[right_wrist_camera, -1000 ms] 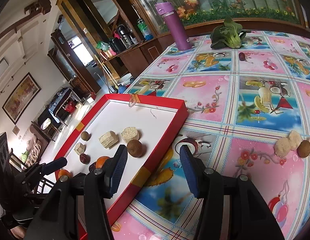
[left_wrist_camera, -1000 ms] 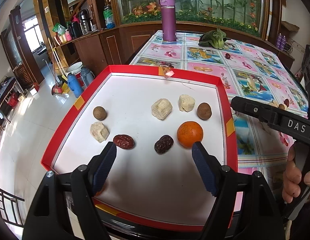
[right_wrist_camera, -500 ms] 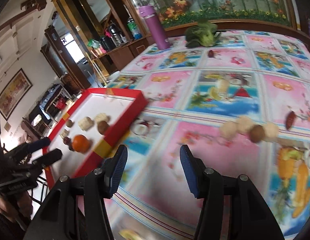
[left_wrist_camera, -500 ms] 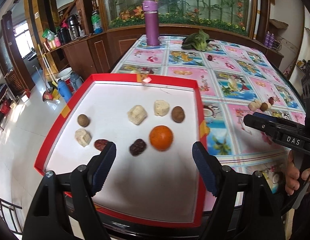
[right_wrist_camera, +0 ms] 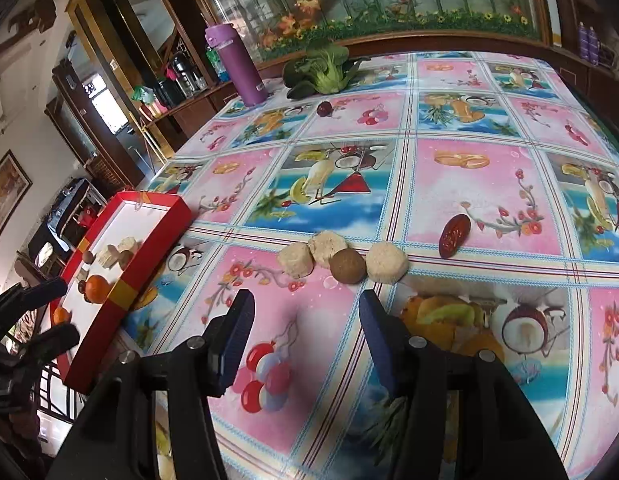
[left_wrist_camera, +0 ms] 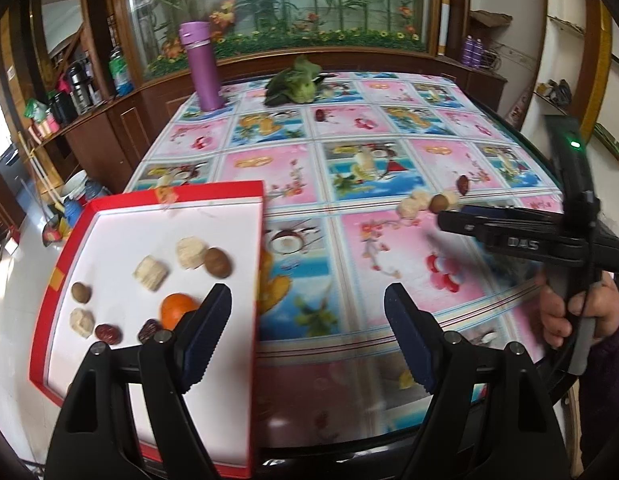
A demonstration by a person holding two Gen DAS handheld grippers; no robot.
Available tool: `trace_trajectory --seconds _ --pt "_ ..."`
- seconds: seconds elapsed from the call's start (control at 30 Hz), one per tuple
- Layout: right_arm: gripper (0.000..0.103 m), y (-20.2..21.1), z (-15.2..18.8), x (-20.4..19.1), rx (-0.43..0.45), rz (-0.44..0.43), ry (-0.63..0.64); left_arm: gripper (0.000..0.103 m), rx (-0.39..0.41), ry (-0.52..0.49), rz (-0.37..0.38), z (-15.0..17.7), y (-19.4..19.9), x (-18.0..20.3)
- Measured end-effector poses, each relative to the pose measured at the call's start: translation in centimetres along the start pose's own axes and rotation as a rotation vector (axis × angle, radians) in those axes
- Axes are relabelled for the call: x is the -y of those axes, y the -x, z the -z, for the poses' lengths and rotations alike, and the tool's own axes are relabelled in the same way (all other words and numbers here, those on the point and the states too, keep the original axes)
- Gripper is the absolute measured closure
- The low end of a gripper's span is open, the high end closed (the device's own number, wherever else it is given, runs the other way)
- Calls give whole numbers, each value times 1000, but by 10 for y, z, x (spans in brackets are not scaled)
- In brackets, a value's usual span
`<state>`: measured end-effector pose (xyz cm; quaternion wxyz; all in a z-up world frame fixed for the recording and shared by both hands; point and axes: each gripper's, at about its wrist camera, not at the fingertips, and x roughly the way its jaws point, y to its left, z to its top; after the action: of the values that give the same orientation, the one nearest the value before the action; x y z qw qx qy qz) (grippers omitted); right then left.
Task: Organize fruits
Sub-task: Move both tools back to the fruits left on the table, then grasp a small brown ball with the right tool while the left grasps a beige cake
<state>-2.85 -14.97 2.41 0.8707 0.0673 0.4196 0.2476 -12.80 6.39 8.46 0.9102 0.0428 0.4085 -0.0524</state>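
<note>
A flask point(right_wrist_camera: 235, 65) and greens point(right_wrist_camera: 324, 68) stood far back on the desk point(right_wrist_camera: 481, 200); both tongs, left point(left_wrist_camera: 308, 334) and right point(right_wrist_camera: 306, 336), gaped wide, empty.

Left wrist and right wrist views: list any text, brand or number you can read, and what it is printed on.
"DAS": on the side of the right gripper, seen in the left wrist view.
Purple bottle: a small label low on its body, too small to read.
Tablecloth: pictures only, no readable words.
Red tray: no lettering visible.
</note>
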Motion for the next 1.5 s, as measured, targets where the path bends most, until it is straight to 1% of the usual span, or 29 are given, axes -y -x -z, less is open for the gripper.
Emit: trace_trajectory --seconds 0.1,0.13,0.2,0.27,0.33,0.43,0.5,0.57,0.6,0.73,0.83,1.0,1.2,1.23,1.3,1.33,1.37,1.5 --pt "50 -12 -3 0 -15 54 23 24 1 -17 12 -3 -1 7" --pt "50 -16 -4 0 -26 57 23 24 -1 -20 15 -3 -1 9" --pt "51 -17 -6 1 -18 69 28 24 -8 -22 17 -3 -3 10" --pt "54 -20 -9 3 -17 73 22 24 -15 -22 20 -3 -5 10" --pt "61 -22 -12 5 -17 81 20 24 -23 -22 22 -3 -8 11" --pt "67 -26 -16 5 -13 91 37 24 -33 -25 26 -5 -14 13" --pt "69 -28 -16 2 -9 113 64 24 -38 -33 24 -8 -18 16" --pt "76 -27 -14 1 -8 135 83 24 -42 -47 22 -13 -24 21" --pt "84 -26 -13 2 -9 139 85 24 -45 -52 21 -16 -28 23" --pt "84 -17 -8 7 -14 130 75 24 -53 -61 41 -31 -44 30" --pt "84 -8 -2 17 -17 99 38 24 -51 -80 61 -44 -58 37" --pt "84 3 1 41 -23 27 -73 24 -85 -129 107 -58 -91 55" --pt "84 4 0 43 -25 9 -82 24 -104 -200 134 -64 -118 73" --pt "84 4 1 43 -25 6 -84 25 -105 -208 134 -65 -122 75" --pt "84 4 1 43 -25 7 -83 31 -116 -212 149 -66 -127 76" --pt "83 4 1 43 -25 8 -82 37 -125 -212 161 -66 -130 77" --pt "83 4 1 43 -25 8 -82 40 -133 -214 166 -66 -133 79" --pt "83 4 1 43 -24 9 -79 43 -144 -215 176 -64 -140 82"
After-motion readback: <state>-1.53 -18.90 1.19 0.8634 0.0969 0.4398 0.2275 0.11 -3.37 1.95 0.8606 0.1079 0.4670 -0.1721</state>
